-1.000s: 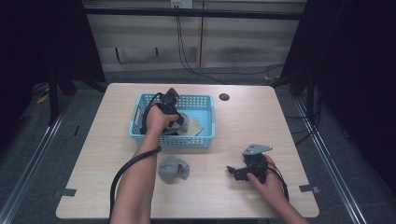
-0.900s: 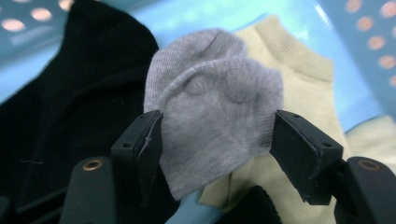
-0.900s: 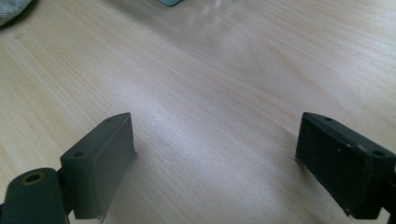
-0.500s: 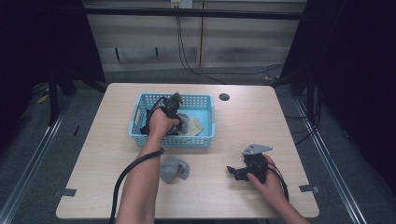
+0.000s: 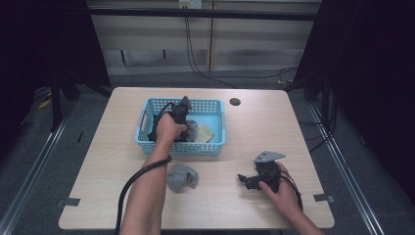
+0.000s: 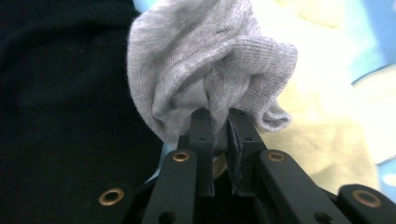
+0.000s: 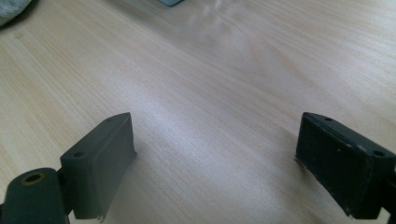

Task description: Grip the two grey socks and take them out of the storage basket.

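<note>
Inside the blue basket (image 5: 147, 139), far-left part of the table (image 5: 303, 127), the left gripper (image 6: 219, 122) has just been closing its jaws & now pinches a fold of a grey sock (image 6: 210, 65). Sock lies bunched on a pale yellow cloth (image 6: 322, 130), w/ a black garment (image 6: 60, 107) just beside it. Right gripper (image 7: 215, 140) rests near-right on bare wood, jaws spread, nothing betw. them. Second grey sock (image 5: 182, 177) sits on the table near the basket. Risks, as I judge: the pinch is thin, so the knit may slip out on lift; yellow cloth may snag & come up too; sock could catch the basket wall.
</note>
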{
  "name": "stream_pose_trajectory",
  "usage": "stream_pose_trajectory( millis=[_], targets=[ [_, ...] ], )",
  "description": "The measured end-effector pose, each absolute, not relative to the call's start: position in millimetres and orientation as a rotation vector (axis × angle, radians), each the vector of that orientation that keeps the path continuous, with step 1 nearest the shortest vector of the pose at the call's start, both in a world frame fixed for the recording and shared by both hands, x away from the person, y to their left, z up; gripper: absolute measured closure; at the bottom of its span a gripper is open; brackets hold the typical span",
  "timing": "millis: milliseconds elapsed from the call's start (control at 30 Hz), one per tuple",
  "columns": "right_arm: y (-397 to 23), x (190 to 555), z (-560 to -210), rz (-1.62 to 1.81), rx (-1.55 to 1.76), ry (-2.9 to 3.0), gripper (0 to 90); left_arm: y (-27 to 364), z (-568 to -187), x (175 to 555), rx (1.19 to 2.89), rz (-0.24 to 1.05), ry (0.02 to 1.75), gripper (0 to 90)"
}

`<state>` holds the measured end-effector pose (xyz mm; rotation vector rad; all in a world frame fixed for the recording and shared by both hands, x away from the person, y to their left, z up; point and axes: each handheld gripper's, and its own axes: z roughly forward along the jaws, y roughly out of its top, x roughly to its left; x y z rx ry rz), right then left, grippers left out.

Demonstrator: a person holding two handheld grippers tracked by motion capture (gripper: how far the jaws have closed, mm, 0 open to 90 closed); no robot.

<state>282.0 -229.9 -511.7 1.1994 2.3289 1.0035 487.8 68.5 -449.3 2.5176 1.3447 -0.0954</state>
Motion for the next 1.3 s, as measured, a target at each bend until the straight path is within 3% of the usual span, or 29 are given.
stream_pose_trajectory(
  millis=[300,1300],
  targets=[
    [-230,282,-512,1.003,1.196,2.330,11.0,71,-412,489,2.524,-0.045,1.287,81.8],
    [-230,282,-512,1.001,1.198,2.332,11.0,81,-334,457,2.650,-0.107,1.071,81.8]
  ],
)
